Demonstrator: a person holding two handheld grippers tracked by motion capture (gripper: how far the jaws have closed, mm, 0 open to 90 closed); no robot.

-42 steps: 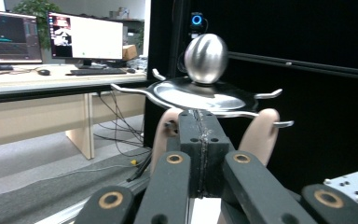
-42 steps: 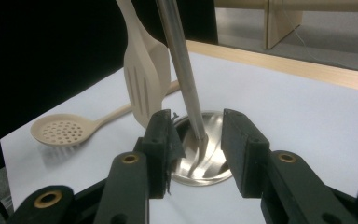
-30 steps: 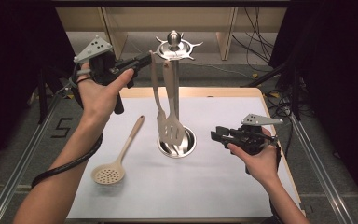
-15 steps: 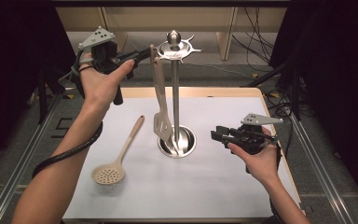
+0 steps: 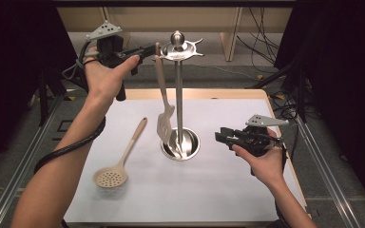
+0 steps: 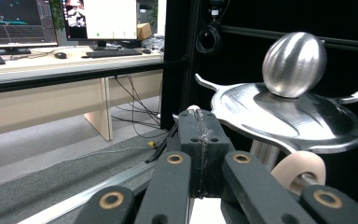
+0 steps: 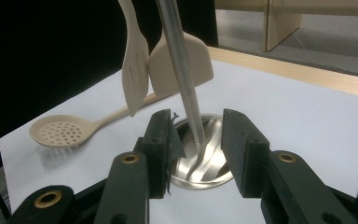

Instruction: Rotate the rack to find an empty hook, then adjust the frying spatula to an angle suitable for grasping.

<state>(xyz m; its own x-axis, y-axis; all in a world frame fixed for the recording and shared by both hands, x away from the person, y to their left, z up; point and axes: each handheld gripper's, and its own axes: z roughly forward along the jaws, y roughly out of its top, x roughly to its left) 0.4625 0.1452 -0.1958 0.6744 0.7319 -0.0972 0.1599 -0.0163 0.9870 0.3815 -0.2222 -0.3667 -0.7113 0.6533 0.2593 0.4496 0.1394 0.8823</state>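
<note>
**Spatula at the rack's hook**

The left gripper (image 5: 145, 50), jaws clamped flat together with nothing visibly between them, sits just beside the spatula (image 5: 164, 123), whose handle top meets the stand (image 5: 179, 95) crown; its long axis hangs near-vertical beside the pole. The right gripper (image 5: 222, 137) waits near the base, jaws apart and empty. A skimmer (image 5: 119, 159) lies on the tabletop (image 5: 228, 190), well clear.

A polished metal utensil stand (image 5: 179, 95) gleams beside matt beige plastic spatula (image 5: 164, 124) and skimmer (image 5: 116, 166) on a smooth white worktop (image 5: 218, 190).
</note>
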